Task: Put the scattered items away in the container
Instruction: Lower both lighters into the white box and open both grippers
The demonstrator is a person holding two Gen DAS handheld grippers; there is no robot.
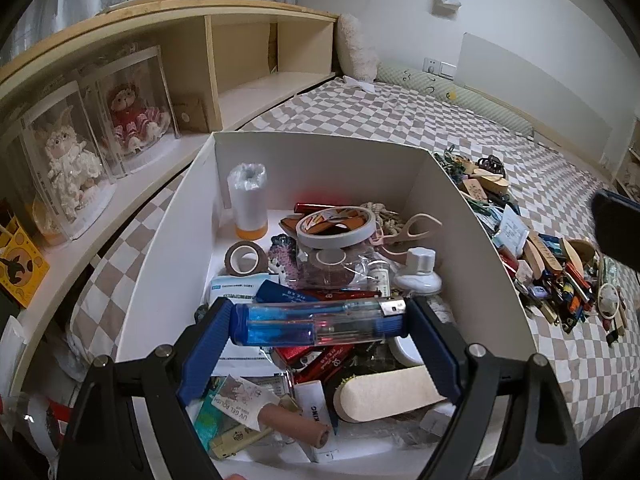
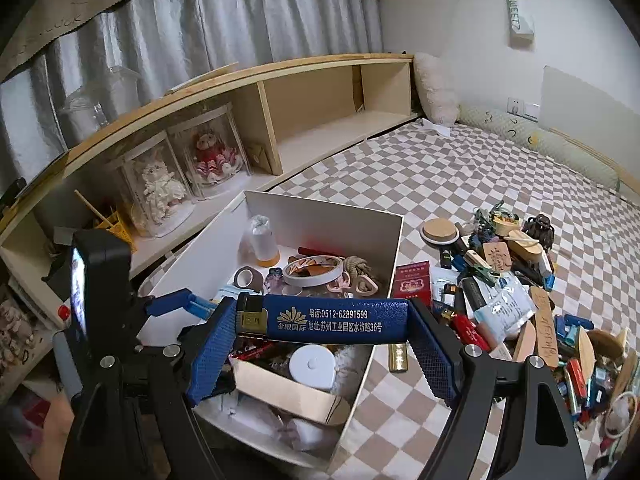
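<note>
Between my left jaws, closest to the lens, I am gripping a clear blue lighter (image 1: 318, 322) crosswise, its metal head toward the right pad, and it is hanging over the open white box (image 1: 168, 248). My left gripper (image 1: 318, 326) is clenching it end to end. Under it, inside the box, a wooden brush (image 1: 390, 394) and a brown roll (image 1: 294, 426) are lying at the near end, with red packets beneath the lighter. Farther in, a white bottle cap (image 1: 418, 272), a wide ring of white tape (image 1: 335, 227), a brown tape roll (image 1: 245, 258) and pale scissors (image 1: 412, 228) are resting on the heap, and a plastic-wrapped roll with an orange base (image 1: 248, 202) is standing upright near the far left corner.

My right gripper (image 2: 322, 320) is clamping a dark blue lighter (image 2: 324, 320) with gold print, also crosswise, and it is hovering above the box's near right edge (image 2: 384, 280). Just past that wall, a gold bar-shaped thing (image 2: 398, 356) and a red packet (image 2: 412, 282) are lying on the checked bed cover (image 2: 420, 176). To the right, the scattered pile (image 2: 532, 300) of lighters, wooden tags and packets is spreading over the bed, well apart from the box.

Beyond the box, a wooden shelf (image 2: 312, 100) is running along the bed, holding two dolls in clear cases (image 2: 188, 176), with grey curtains (image 2: 200, 28) hanging behind.
</note>
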